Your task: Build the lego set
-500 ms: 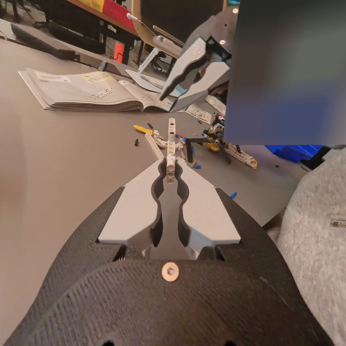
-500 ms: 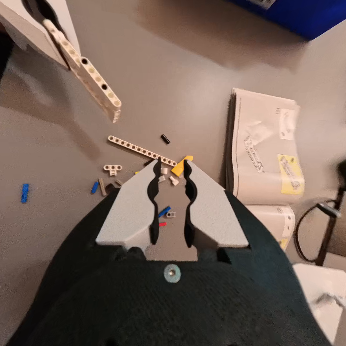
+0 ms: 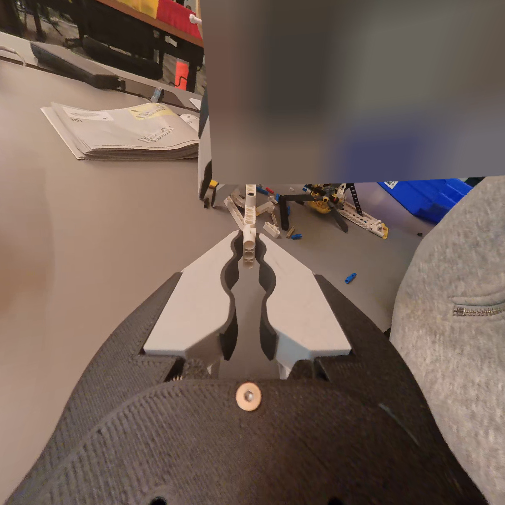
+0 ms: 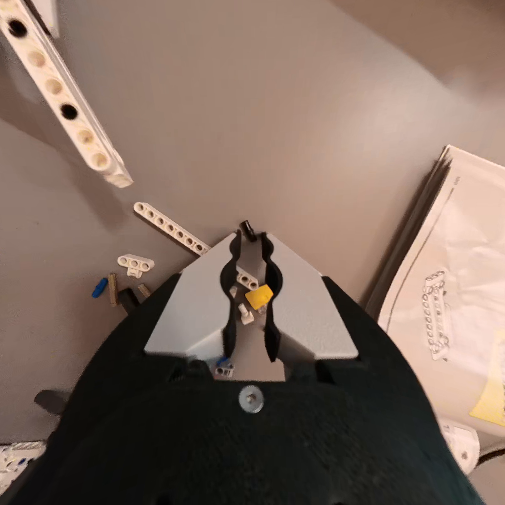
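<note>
The left gripper (image 3: 249, 235) has its fingers closed on a white beam (image 3: 249, 218), which is clamped between the tips and sticks out forward past them, above the grey table (image 3: 114, 218). Ahead of this gripper, on the table, lie loose lego parts, and further to its right stands the half-built yellow and black model (image 3: 328, 200). To the front left of it lies the open instruction booklet (image 3: 125, 134). The right gripper (image 4: 250, 235) is half open and holds nothing; a small black pin (image 4: 247, 228) lies on the table just at the gap between its tips, but I cannot tell if the tips touch it. Under its fingers I see a yellow piece (image 4: 258, 296) and small white parts. To its left lies a long white beam with holes (image 4: 170, 228), and a blue pin (image 4: 99, 287) is near.
</note>
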Action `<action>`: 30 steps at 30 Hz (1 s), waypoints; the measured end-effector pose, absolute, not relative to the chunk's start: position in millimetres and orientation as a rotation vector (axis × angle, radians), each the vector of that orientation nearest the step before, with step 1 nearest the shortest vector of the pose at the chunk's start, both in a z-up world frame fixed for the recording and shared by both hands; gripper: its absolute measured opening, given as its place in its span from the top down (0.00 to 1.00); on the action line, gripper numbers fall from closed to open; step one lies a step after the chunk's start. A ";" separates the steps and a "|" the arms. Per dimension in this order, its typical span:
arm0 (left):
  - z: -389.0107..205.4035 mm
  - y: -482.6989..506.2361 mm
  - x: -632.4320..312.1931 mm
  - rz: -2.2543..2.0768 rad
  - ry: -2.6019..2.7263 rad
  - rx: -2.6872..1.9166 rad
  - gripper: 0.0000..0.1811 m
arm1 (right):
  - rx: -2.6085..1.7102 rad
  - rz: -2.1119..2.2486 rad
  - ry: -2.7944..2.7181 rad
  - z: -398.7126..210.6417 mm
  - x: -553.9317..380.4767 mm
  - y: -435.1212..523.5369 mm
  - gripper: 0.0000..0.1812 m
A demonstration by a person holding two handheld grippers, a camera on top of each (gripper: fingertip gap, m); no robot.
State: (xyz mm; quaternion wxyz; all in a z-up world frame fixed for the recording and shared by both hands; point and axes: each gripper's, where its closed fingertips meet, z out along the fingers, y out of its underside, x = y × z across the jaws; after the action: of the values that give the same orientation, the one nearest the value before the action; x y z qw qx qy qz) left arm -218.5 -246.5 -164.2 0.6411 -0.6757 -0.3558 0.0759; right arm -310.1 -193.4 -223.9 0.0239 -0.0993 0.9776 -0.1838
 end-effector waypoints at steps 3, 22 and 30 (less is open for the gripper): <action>-162.8 -247.9 -217.7 0.164 -0.815 -1.523 0.98 | -0.301 -0.592 3.016 -222.0 -307.1 -197.4 0.98; -161.8 -150.5 -147.5 0.089 -0.527 -1.719 0.98 | 0.586 -1.258 2.918 -139.8 -126.0 -98.9 0.98; -177.4 -72.6 -106.2 -0.019 -0.405 -1.881 0.98 | 0.978 -1.307 3.009 -188.8 -82.5 -35.0 0.98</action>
State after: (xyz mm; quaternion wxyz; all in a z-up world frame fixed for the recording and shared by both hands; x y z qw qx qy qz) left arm -106.2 -72.6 -177.4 0.5720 -0.8019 -0.1725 -0.0082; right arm -82.5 -35.0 -188.8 -0.1405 0.2829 0.8703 -0.3779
